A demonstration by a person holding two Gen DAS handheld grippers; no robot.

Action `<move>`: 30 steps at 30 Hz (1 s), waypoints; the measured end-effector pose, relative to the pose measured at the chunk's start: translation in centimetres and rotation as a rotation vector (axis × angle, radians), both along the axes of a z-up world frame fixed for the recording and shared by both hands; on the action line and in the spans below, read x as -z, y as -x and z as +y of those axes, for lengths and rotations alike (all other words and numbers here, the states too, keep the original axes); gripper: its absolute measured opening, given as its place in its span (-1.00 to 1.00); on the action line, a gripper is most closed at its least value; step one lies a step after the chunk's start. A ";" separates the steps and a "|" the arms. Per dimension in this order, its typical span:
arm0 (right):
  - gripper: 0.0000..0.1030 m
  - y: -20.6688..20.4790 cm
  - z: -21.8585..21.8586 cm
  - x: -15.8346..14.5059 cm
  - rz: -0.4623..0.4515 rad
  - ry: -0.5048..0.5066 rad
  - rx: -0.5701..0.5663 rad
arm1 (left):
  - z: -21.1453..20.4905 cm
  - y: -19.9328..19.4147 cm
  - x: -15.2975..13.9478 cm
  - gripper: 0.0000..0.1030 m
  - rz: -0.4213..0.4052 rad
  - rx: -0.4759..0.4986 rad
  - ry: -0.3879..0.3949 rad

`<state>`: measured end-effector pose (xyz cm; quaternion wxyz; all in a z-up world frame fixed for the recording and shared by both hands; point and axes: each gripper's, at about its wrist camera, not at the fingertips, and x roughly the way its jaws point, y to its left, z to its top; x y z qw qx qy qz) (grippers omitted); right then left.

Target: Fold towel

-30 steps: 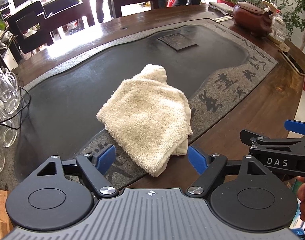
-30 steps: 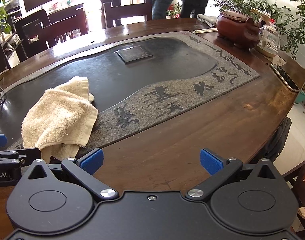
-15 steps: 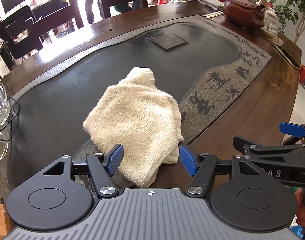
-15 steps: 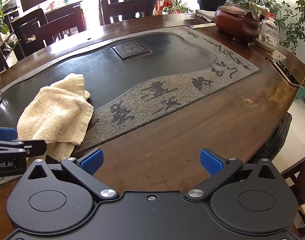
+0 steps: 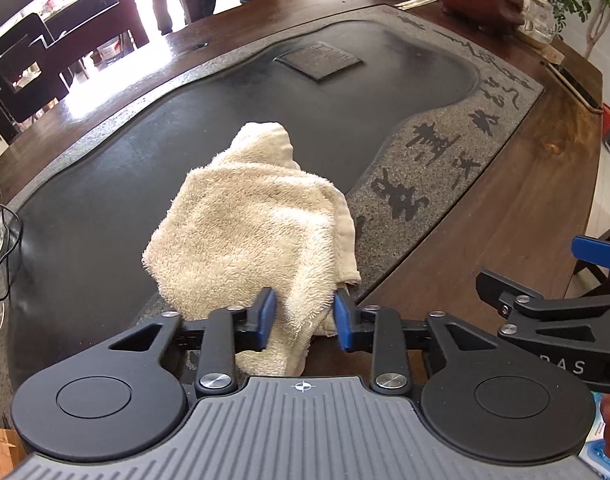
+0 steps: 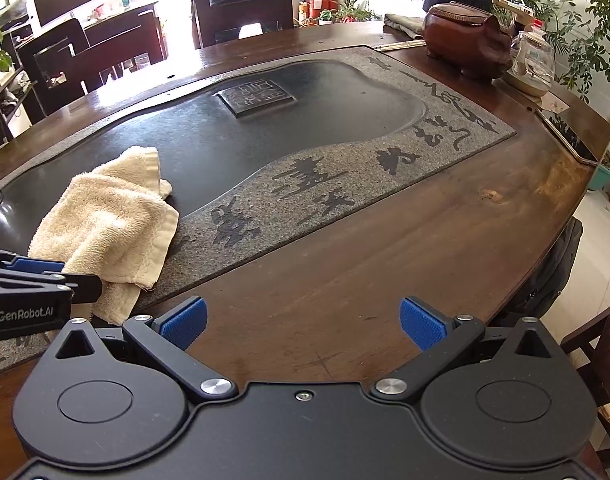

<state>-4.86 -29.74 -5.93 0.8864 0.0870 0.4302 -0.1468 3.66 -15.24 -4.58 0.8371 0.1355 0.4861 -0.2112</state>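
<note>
As we set out to fold the towel [image 5: 249,232], our left gripper [image 5: 303,318] had just been closing on its near corner, the blue pads seemingly pinching the terry, presumably to lift that edge. The cream cloth lay rumpled and half-doubled across the near rim of the stone tea tray [image 5: 445,184]. Our right gripper [image 6: 303,322] waited, gaping and empty, over the wooden table [image 6: 385,264].

My towel [image 5: 249,232] is nubby cream terry cloth lying on a stone tea tray [image 5: 457,184], polished black in its basin and rough speckled grey at its rim, set in the glossy, varnished dark-wood bench [image 6: 425,248].
</note>
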 end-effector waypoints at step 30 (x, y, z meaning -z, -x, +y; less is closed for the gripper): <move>1.00 -0.4 1.5 -0.5 -0.014 -0.001 -0.061 | 5.7 -1.6 -3.6 -0.86 -0.063 -0.216 0.149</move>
